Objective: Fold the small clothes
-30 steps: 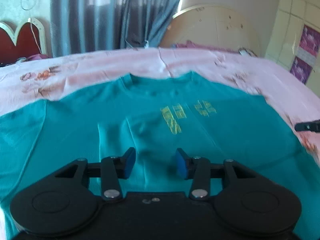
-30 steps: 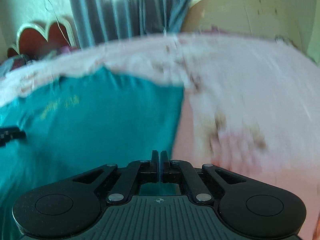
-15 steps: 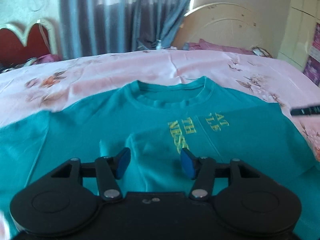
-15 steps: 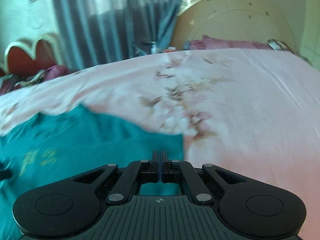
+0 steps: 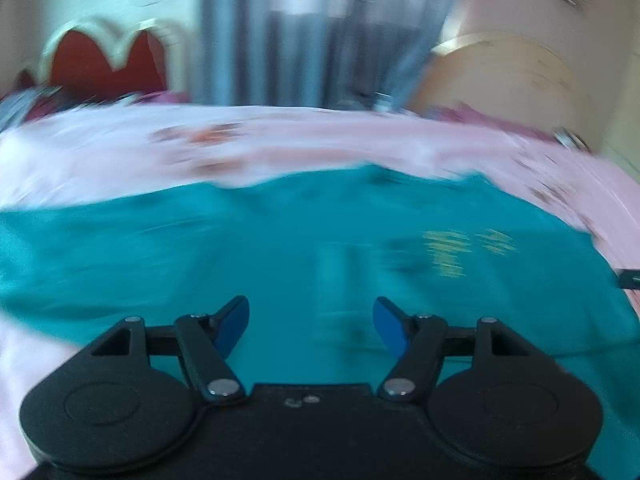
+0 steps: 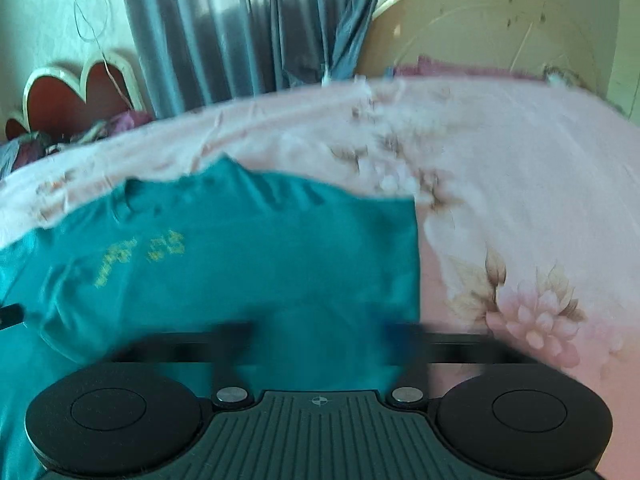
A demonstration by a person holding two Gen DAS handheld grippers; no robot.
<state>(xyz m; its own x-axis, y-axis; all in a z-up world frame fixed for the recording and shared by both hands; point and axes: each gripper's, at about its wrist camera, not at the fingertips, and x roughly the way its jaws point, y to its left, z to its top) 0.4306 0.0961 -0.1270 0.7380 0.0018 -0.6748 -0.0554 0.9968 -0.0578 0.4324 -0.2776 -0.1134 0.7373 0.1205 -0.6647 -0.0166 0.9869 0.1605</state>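
A teal T-shirt [image 5: 304, 240] with yellow lettering [image 5: 452, 252] lies on the pink floral bedsheet [image 5: 280, 148]. It shows in the right wrist view [image 6: 248, 264] too, with a straight folded right edge. My left gripper [image 5: 311, 326] is open and empty over the shirt's lower middle. My right gripper [image 6: 320, 336] is open, its fingers blurred with motion, just above the shirt's right part. The right gripper's tip [image 5: 630, 279] shows at the left view's right edge.
The pink floral bedsheet [image 6: 520, 208] spreads wide to the right of the shirt. Grey curtains [image 6: 248, 24], a red heart-shaped headboard [image 6: 76, 96] and a round beige headboard [image 6: 492, 28] stand behind the bed.
My right gripper has opened from shut and let the shirt edge go. My left gripper has opened wider and swung left across the shirt; the lettering now sits to its right.
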